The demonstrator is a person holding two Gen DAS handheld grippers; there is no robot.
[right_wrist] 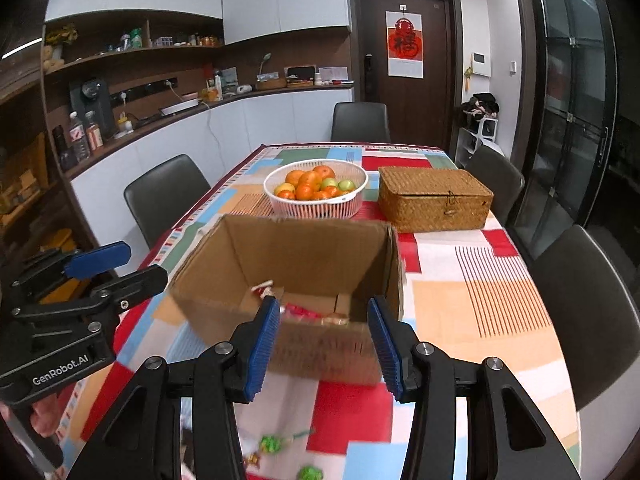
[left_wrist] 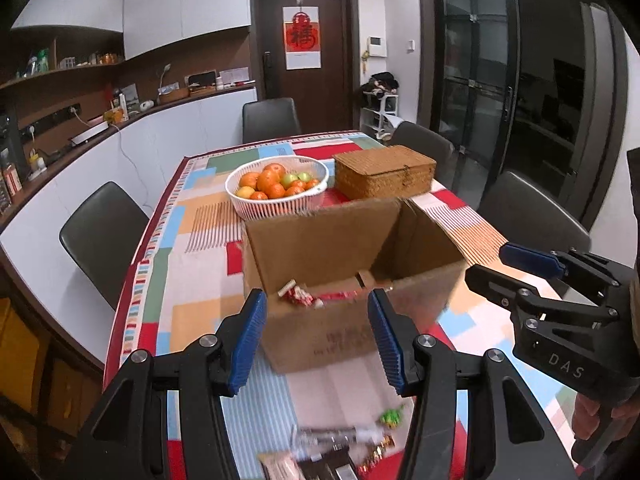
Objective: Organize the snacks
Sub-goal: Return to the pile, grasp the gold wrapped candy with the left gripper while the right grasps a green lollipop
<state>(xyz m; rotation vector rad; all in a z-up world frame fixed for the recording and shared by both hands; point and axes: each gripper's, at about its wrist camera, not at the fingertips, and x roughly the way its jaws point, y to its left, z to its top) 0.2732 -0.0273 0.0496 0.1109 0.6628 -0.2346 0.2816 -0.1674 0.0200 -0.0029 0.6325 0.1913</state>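
Cardboard box [left_wrist: 352, 280] holds red snack packets [left_wrist: 300, 296]; white basket [right_wrist: 316, 192] holds fruit; both grippers' fingers spread, empty.

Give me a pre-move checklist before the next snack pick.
1. Left hand-held gripper open and empty: ok.
2. Right hand-held gripper open and empty: ok.
3. Cardboard box open at the top, flaps clear of the opening: ok.
4. Room left in the box: ok; only a few red-wrapped snacks lie on its floor.
5. Loose snacks within view near the table edge, such as the green-wrapped candy: ok, though blurred.
6. Exact number of snacks left outside the box: cannot tell.
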